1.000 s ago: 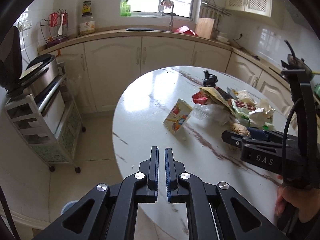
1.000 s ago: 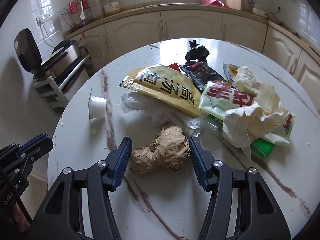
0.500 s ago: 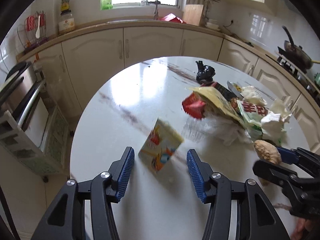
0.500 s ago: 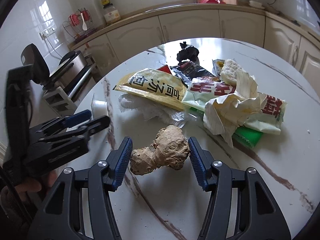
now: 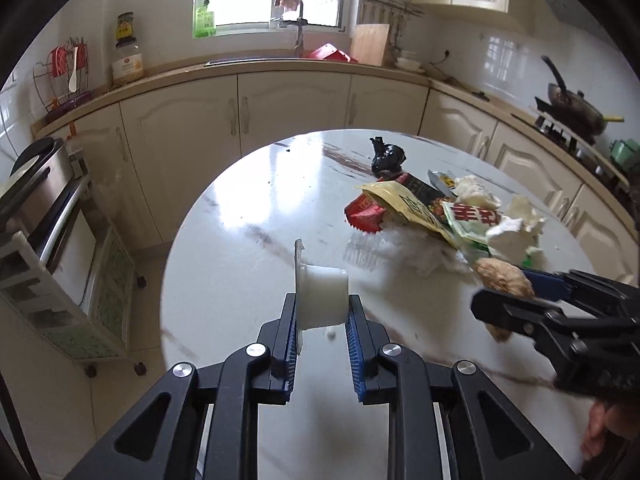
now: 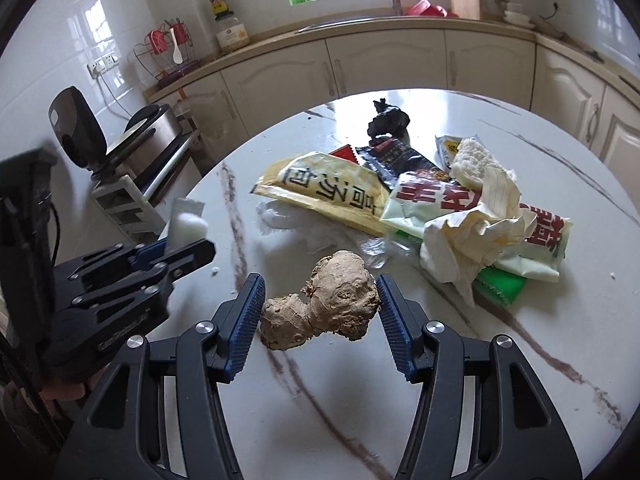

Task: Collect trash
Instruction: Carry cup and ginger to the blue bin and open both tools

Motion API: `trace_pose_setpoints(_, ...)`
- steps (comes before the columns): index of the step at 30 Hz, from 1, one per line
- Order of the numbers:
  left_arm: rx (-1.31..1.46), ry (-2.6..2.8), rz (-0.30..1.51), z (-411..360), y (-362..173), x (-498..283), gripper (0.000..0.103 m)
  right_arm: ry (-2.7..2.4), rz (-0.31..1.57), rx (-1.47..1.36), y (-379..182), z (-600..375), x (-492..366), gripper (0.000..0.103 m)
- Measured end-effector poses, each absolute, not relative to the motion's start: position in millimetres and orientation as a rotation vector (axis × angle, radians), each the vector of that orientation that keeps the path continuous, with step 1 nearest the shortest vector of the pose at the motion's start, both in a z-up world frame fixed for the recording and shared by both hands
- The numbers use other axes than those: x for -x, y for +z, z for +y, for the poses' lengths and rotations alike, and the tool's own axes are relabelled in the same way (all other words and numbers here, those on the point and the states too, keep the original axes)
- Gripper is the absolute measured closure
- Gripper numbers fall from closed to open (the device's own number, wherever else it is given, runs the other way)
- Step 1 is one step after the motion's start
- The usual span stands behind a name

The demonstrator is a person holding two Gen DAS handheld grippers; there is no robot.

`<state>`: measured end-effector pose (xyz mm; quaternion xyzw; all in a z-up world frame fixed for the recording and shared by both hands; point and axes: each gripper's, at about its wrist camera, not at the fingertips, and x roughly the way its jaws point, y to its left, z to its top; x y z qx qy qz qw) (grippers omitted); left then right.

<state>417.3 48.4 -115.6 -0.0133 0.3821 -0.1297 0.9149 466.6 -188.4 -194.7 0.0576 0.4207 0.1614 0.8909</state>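
My left gripper (image 5: 322, 316) is shut on a small white plastic cup (image 5: 324, 296) with a peeled foil lid, held on its side just above the round marble table (image 5: 240, 248). It also shows in the right wrist view (image 6: 188, 226). My right gripper (image 6: 318, 308) is shut on a brown ginger root (image 6: 324, 302), lifted above the table; the ginger also shows in the left wrist view (image 5: 504, 278). A pile of trash lies beyond: a yellow wrapper (image 6: 324, 190), a white-and-red packet (image 6: 440, 200), crumpled paper (image 6: 476, 232), a black bag (image 6: 388, 120).
Cream cabinets and a counter with a sink (image 5: 260, 60) curve behind the table. A trolley with a steel appliance (image 5: 44, 200) stands left on the floor. A pan (image 5: 576, 104) sits on the stove at right.
My left gripper opened, moved in and closed on the white cup, lifting it. My right gripper closed on the ginger and raised it off the table.
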Motion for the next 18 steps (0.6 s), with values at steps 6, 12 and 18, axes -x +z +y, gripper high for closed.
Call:
trace_pose_setpoints(6, 0.101, -0.223, 0.747, 113.7, -102.8, -346.0, 0.085, 0.420, 0.850, -0.062, -177.8, -130.4, -443.9, 0.048)
trace_pose_setpoints(12, 0.173, -0.102, 0.778, 202.6, -123.3, -274.1, 0.085, 0.600, 0.855, 0.015, -174.9, -30.6, -414.0, 0.048)
trace_pose_setpoints(18, 0.267, 0.068, 0.865, 294.3, -161.5, -212.9, 0.085, 0.783, 0.903, 0.076, -201.9, 76.3, -393.9, 0.048)
